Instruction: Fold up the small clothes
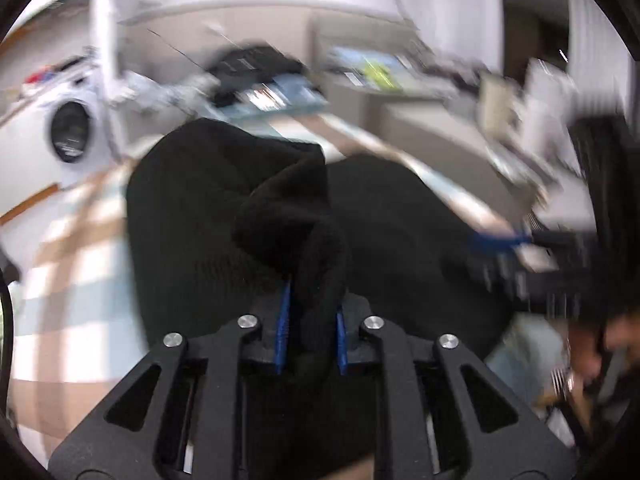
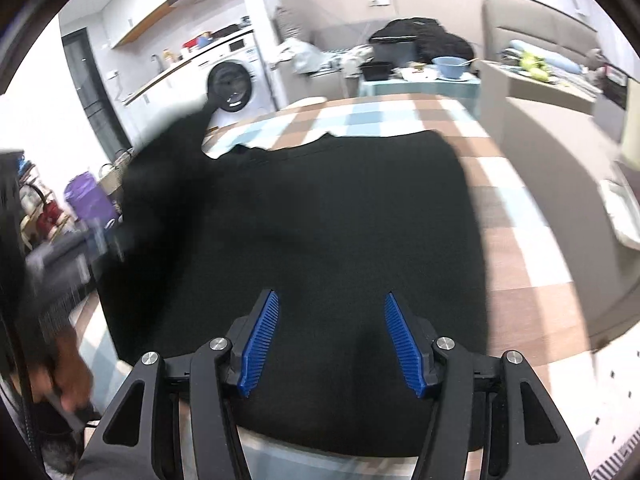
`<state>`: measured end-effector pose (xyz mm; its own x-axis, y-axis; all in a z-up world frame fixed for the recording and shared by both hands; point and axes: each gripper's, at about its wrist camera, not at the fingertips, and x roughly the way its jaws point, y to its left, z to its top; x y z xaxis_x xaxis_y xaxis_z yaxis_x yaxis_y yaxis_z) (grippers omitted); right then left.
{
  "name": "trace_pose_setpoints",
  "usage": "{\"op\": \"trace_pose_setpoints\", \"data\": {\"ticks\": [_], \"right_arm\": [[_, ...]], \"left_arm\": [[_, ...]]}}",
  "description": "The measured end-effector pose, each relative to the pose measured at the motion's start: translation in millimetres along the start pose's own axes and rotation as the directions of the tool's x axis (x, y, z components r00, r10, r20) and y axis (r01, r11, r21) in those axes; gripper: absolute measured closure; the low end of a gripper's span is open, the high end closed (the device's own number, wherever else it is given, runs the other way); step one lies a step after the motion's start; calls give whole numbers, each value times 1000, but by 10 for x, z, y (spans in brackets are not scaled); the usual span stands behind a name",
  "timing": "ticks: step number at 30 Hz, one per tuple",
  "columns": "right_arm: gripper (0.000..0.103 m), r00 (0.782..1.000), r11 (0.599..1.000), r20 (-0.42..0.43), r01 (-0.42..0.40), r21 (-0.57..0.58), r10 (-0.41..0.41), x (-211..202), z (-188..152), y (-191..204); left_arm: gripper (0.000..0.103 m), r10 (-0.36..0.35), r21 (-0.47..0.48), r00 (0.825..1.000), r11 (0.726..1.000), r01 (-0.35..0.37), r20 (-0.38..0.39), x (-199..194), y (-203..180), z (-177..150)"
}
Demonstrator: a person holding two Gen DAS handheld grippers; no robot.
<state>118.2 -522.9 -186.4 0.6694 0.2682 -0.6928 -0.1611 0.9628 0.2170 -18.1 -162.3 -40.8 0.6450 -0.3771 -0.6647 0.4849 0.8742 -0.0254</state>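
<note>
Black garment (image 2: 320, 216) spread on checked tablecloth (image 2: 520, 248), one edge lifted; left gripper (image 1: 310, 320) pinches bunched fold of garment; right gripper (image 2: 330, 340) hangs half-open above garment's near edge, empty; risk: thin bunched pinch slips, fold drops crooked.

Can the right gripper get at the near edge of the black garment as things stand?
Probably yes. The right gripper is open, its blue pads spread above the black garment on the checked tablecloth, with nothing between them. The left gripper pinches a fold well off to the left.
</note>
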Motion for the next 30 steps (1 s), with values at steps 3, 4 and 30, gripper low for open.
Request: {"op": "trace_pose_setpoints", "data": {"ticks": [3, 4, 30], "right_arm": [[46, 1000, 999, -3, -5, 42, 5, -17, 16, -122], [46, 1000, 998, -6, -18, 55, 18, -21, 18, -162], [77, 921, 924, -172, -310, 224, 351, 619, 248, 42]], "left_arm": [[72, -84, 1, 994, 996, 84, -71, 114, -169, -107], [62, -105, 4, 992, 994, 105, -64, 98, -203, -123], [34, 65, -337, 997, 938, -76, -45, -74, 1072, -449]]}}
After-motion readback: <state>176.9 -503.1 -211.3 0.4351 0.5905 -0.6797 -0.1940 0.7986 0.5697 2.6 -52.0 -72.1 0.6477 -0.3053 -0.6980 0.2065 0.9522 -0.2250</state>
